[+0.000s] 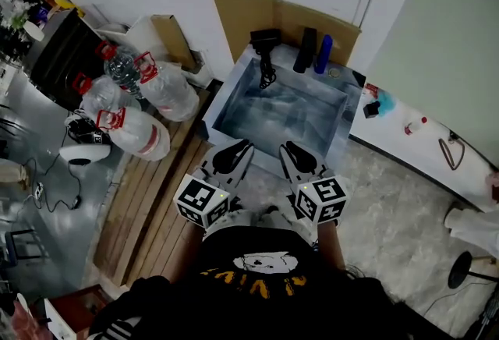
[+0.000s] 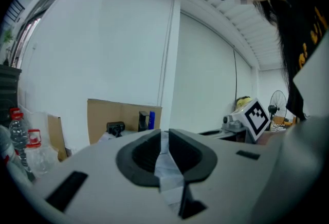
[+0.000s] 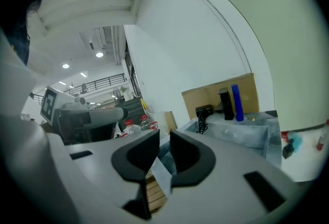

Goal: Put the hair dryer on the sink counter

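The black hair dryer (image 1: 265, 40) lies on the back left rim of the grey sink basin (image 1: 228, 100), its cord hanging into the basin. It also shows small and far off, as the hair dryer (image 2: 116, 128) and the hair dryer (image 3: 204, 111). Both grippers are held close to the person's body at the basin's near edge, well short of the dryer. My left gripper (image 1: 236, 146) (image 2: 164, 138) has only a narrow gap between its jaws and nothing in it. My right gripper (image 1: 290, 147) (image 3: 164, 142) is likewise barely open and empty.
A black bottle (image 1: 306, 50) and a blue bottle (image 1: 323, 54) stand at the basin's back, before a cardboard sheet (image 1: 234, 15). Large water bottles (image 1: 144, 97) lie on the floor at left. A white counter (image 1: 413, 151) with small items runs along the right.
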A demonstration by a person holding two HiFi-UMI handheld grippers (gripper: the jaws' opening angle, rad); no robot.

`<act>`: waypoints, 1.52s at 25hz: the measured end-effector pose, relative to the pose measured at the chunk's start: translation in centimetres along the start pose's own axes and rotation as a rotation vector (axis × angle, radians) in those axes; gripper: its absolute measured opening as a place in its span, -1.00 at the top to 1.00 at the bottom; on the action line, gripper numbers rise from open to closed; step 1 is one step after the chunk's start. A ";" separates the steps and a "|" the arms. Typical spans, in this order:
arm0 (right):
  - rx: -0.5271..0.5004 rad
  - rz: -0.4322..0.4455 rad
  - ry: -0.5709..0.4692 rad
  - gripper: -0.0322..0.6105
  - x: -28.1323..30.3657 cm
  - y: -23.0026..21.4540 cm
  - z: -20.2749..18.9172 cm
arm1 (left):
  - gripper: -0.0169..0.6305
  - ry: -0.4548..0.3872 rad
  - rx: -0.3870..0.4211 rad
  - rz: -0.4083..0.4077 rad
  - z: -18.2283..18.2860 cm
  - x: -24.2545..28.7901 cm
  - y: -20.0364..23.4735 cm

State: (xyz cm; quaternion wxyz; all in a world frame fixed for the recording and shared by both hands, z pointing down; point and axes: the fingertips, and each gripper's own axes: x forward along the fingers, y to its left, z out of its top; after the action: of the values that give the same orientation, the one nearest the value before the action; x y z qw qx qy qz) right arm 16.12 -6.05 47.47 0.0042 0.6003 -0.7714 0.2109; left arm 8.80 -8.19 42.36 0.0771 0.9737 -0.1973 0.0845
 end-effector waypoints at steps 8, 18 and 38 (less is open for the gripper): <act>0.009 0.001 -0.012 0.77 -0.2 1.7 -0.5 | 0.82 0.034 0.012 -0.013 -1.1 -2.4 0.3; -0.039 -0.004 0.000 0.85 0.3 8.2 -1.6 | 0.82 0.018 0.044 -0.058 -2.0 -8.3 1.3; -0.106 -0.109 0.003 0.89 -0.2 14.6 -3.5 | 0.82 -0.041 0.021 -0.138 -3.8 -15.3 2.0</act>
State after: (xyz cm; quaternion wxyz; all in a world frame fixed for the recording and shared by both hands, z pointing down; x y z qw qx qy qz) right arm 1.74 -1.91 45.93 0.0486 0.6400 -0.7478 0.1699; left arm -6.34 -3.62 43.33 0.0683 0.9872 -0.1302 0.0611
